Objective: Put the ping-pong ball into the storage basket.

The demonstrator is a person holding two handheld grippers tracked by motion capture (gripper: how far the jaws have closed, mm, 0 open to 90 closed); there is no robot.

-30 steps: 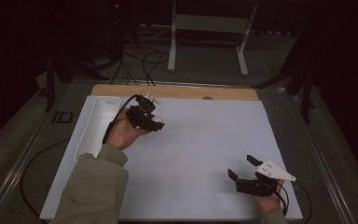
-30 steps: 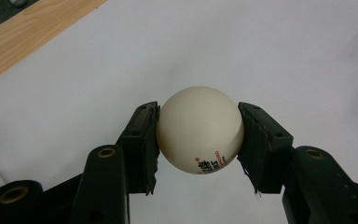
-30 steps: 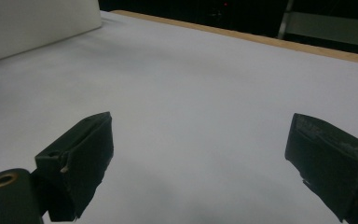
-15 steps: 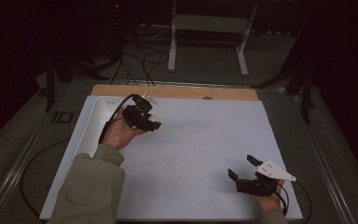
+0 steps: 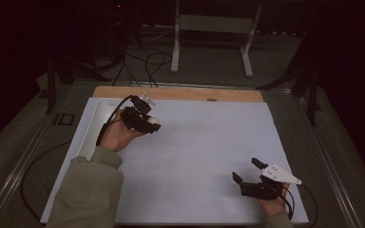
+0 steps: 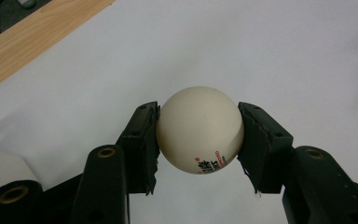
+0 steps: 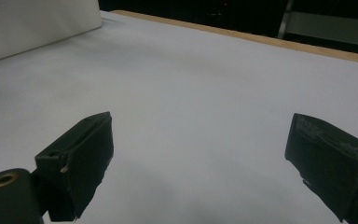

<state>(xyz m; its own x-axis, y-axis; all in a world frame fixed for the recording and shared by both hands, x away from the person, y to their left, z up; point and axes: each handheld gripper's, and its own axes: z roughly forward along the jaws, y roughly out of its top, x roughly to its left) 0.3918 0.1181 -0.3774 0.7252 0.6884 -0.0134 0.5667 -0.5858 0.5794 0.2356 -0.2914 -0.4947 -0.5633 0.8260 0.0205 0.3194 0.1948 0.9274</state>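
Carry step, judged. High view: left gripper aloft over white table mat, near white tray; right gripper idle, jaws apart.
Left gripper view: jaws clamped on one cream plastic ping-pong ball. Next: set down gently, else rolls.
Right gripper view: nothing between jaws.

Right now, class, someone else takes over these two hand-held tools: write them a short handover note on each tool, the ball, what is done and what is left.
Left tool: shut on the white ball, one pad on each side, held over the white mat near its far left.
Right tool: open, nothing between its jaws, near the mat's near right corner.
White tray: along the mat's left edge, beside the left hand.
Done: ball gripped and off the mat.
Left: probably setting it down; where is not evident.
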